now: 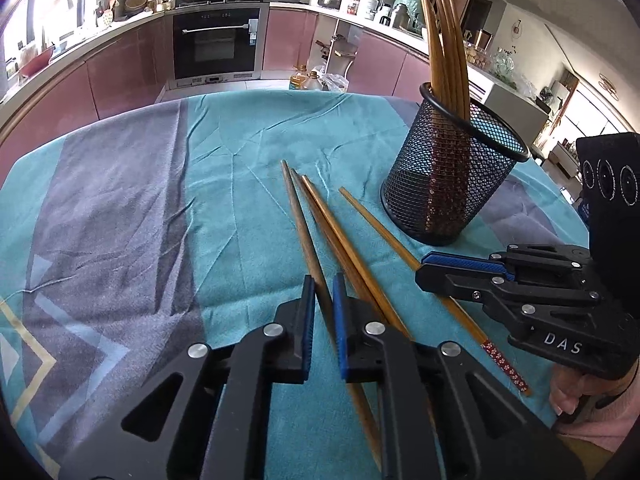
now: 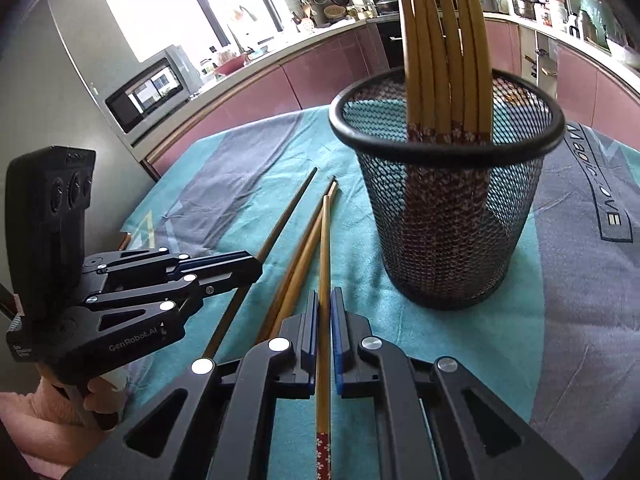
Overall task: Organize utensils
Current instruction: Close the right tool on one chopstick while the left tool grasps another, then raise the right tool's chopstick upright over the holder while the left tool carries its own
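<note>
A: Where are our chopsticks?
B: Four lie on the teal cloth point(image 1: 240, 152) beside the mesh holder point(image 2: 448, 216). Our left gripper point(image 1: 323, 280) clamps the leftmost chopstick point(image 1: 298, 216); our right gripper point(image 2: 325, 300) clamps the rightmost chopstick point(image 2: 325, 248).

The black, angular left gripper point(image 1: 323, 280) and right gripper point(image 2: 325, 300) have blue ribbed pads, silver pivot screws and white lettering; the person wears a pink fuzzy sleeve point(image 1: 596, 420).

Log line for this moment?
left gripper: shut on chopstick | right gripper: shut on chopstick | two loose | holder: upright
</note>
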